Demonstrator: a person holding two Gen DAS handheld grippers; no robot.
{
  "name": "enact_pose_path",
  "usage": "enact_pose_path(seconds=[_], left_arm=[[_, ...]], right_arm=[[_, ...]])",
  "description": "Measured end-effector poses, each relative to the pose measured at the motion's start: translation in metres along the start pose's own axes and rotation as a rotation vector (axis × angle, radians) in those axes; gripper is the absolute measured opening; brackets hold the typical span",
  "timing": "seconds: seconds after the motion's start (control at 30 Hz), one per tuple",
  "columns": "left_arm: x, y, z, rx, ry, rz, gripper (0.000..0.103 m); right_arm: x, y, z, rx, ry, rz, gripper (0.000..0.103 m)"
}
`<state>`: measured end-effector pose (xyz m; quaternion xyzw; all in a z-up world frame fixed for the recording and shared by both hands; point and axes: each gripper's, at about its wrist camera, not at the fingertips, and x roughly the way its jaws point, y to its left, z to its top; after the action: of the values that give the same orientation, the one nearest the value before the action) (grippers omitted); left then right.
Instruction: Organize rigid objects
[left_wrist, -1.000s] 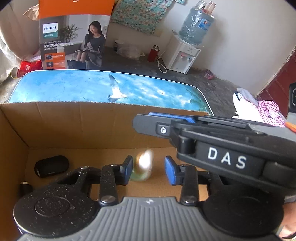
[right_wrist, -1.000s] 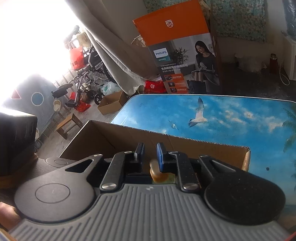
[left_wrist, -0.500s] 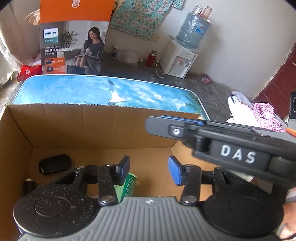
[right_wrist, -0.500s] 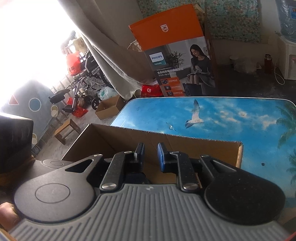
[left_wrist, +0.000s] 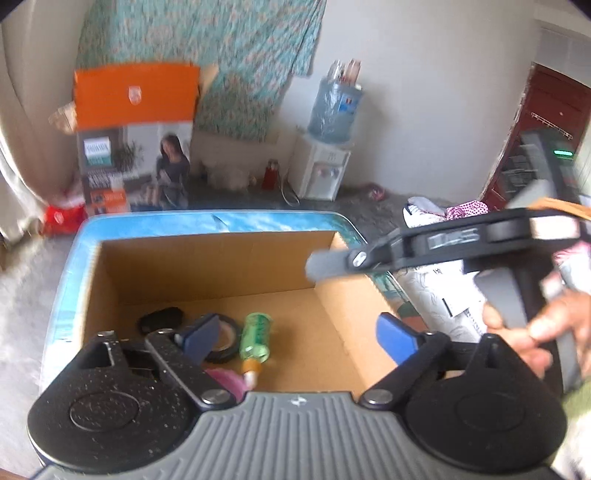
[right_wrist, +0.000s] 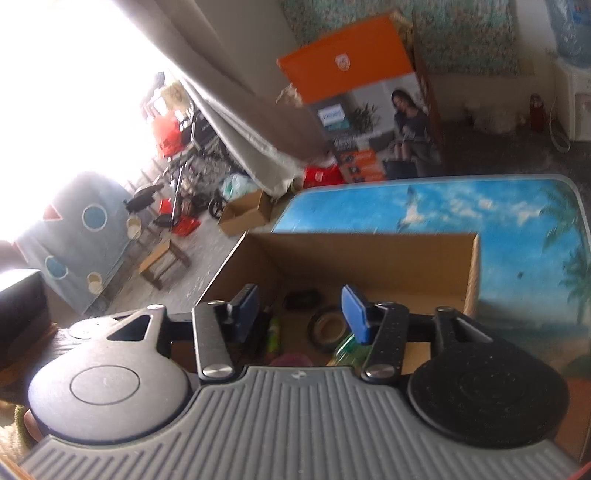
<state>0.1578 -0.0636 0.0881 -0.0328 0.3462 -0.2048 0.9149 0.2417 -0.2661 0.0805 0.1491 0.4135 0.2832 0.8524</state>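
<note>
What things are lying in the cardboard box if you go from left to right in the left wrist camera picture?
Black oval thing → black tape roll → green bottle, lying on its side. After that comes bare floor of the cardboard box up to its right wall.

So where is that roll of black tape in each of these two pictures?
Left wrist view: the black tape roll lies on the box floor, low and left of centre, beside the green bottle.
Right wrist view: the roll sits at lower centre, partly behind a blue finger pad.
Shared landmark: the cardboard box.
</note>
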Motion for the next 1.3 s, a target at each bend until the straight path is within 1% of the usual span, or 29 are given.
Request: enact_pose_path(seconds=[0.1, 0.2, 0.33, 0.47, 0.6, 0.77, 0.83, 0.9, 0.97, 1.03, 1.07, 1.1, 1.2, 1.3], left_arm=[[-0.031, 0.007, -0.023, 0.023, -0.04, 0.034, 0.099], [-0.054, 0.018, -0.046, 0.034, -0.057, 0.066, 0.1], [-0.076, 0.034, -0.072, 0.025, -0.062, 0.093, 0.1], [-0.088, 0.051, -0.089, 0.011, -0.081, 0.105, 0.1], [-0.092, 0.065, -0.095, 0.0, -0.099, 0.121, 0.1], [-0.095, 0.078, -0.099, -0.03, -0.113, 0.115, 0.1], [-0.095, 0.083, -0.101, -0.042, -0.114, 0.114, 0.1], [-0.094, 0.088, -0.102, -0.057, -0.112, 0.113, 0.1], [-0.094, 0.09, -0.104, -0.072, -0.113, 0.111, 0.1], [-0.095, 0.094, -0.104, -0.087, -0.116, 0.109, 0.1], [-0.095, 0.095, -0.104, -0.093, -0.118, 0.108, 0.1], [-0.096, 0.097, -0.105, -0.098, -0.121, 0.106, 0.1], [-0.096, 0.099, -0.104, -0.104, -0.127, 0.107, 0.1], [-0.096, 0.098, -0.105, -0.105, -0.131, 0.108, 0.1]], right_arm=[[0.027, 0.004, -0.016, 0.061, 0.135, 0.013, 0.054], [0.057, 0.0, -0.028, 0.126, 0.252, -0.023, 0.054], [0.092, -0.007, -0.036, 0.176, 0.35, -0.098, 0.054], [0.117, -0.012, -0.034, 0.23, 0.414, -0.157, 0.045], [0.137, -0.013, -0.035, 0.279, 0.447, -0.194, 0.04], [0.157, -0.015, -0.035, 0.305, 0.484, -0.258, 0.037], [0.162, -0.013, -0.035, 0.312, 0.492, -0.269, 0.036], [0.168, -0.013, -0.034, 0.318, 0.501, -0.262, 0.035], [0.171, -0.008, -0.033, 0.301, 0.502, -0.266, 0.034], [0.17, -0.007, -0.032, 0.284, 0.494, -0.27, 0.032], [0.169, -0.005, -0.033, 0.278, 0.488, -0.274, 0.029], [0.169, -0.006, -0.032, 0.271, 0.483, -0.277, 0.024], [0.158, -0.003, -0.03, 0.259, 0.452, -0.275, 0.021], [0.145, 0.002, -0.026, 0.239, 0.407, -0.283, 0.02]])
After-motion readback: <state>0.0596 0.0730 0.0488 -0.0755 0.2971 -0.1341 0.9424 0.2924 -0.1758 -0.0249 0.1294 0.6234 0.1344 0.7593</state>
